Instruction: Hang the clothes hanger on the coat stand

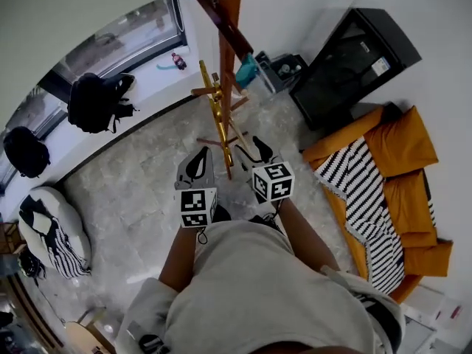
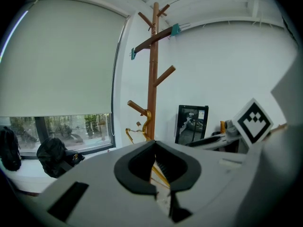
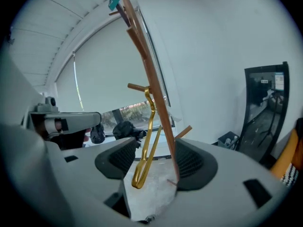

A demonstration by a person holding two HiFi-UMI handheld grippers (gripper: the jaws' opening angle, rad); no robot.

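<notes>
A gold clothes hanger (image 1: 218, 116) hangs by its hook from a low peg of the wooden coat stand (image 1: 230, 21). In the right gripper view the hanger (image 3: 147, 141) dangles free beside the stand's pole (image 3: 151, 79), framed between the jaws of my right gripper (image 3: 151, 162). Those jaws stand wide open and the pads touch nothing. My right gripper (image 1: 254, 147) sits just right of the hanger's lower end. My left gripper (image 1: 200, 153) is just left of it, its pads together, apart from the hanger. The hook (image 2: 147, 122) and the stand (image 2: 152, 79) show beyond my left gripper (image 2: 156, 164).
Two black backpacks (image 1: 96, 102) (image 1: 26, 150) lie by the window. A black screen (image 1: 354, 57) leans on the wall at right, above an orange sofa (image 1: 402, 146) with a striped cloth (image 1: 369, 198). A striped cushion (image 1: 51, 234) lies on the floor at left.
</notes>
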